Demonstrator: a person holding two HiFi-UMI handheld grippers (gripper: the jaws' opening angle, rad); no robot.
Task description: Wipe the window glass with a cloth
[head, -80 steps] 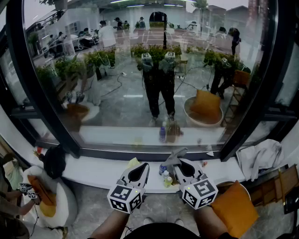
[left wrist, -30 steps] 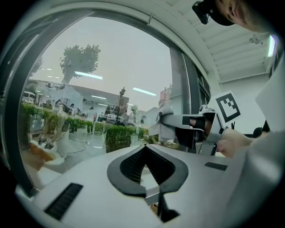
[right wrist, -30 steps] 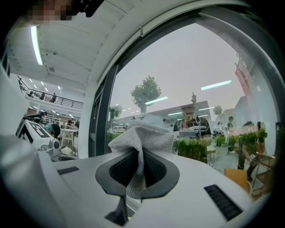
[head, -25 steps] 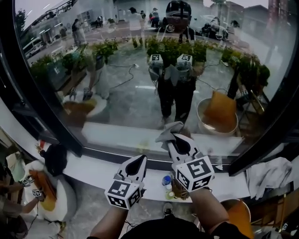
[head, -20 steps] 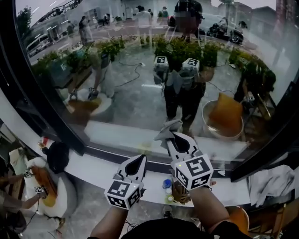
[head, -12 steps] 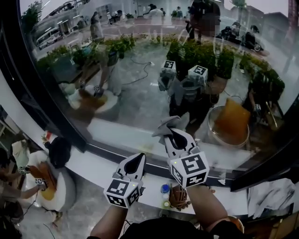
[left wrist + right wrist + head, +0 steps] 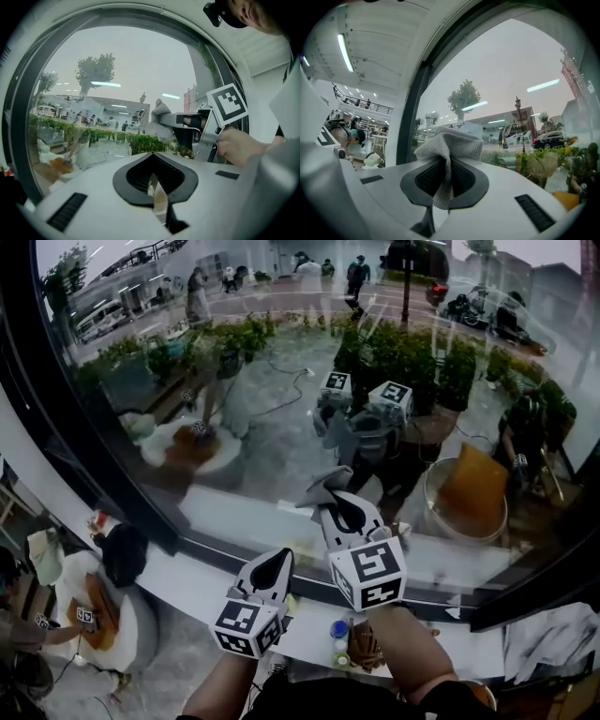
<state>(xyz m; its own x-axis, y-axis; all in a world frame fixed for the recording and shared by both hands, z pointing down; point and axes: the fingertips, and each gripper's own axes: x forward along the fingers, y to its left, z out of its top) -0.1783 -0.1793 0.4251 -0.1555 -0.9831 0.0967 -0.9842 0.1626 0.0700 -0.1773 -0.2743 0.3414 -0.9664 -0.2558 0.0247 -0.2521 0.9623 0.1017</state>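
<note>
The window glass is a large pane in a black frame and fills most of the head view. My right gripper is raised in front of its lower middle, shut on a grey cloth that bunches out past the tips. In the right gripper view the cloth stands up between the shut jaws, close to the glass. My left gripper hangs lower and to the left, shut with nothing in it. The left gripper view looks along its closed jaws and shows the right gripper with the cloth.
A white sill runs under the window and carries small bottles below my right hand. Black frame posts slant at left and right. A black bag and a seated person are at lower left.
My right gripper has lifted the cloth from beside the sill bottles up to the lower part of the glass. The left gripper has stayed low with its jaws shut.
</note>
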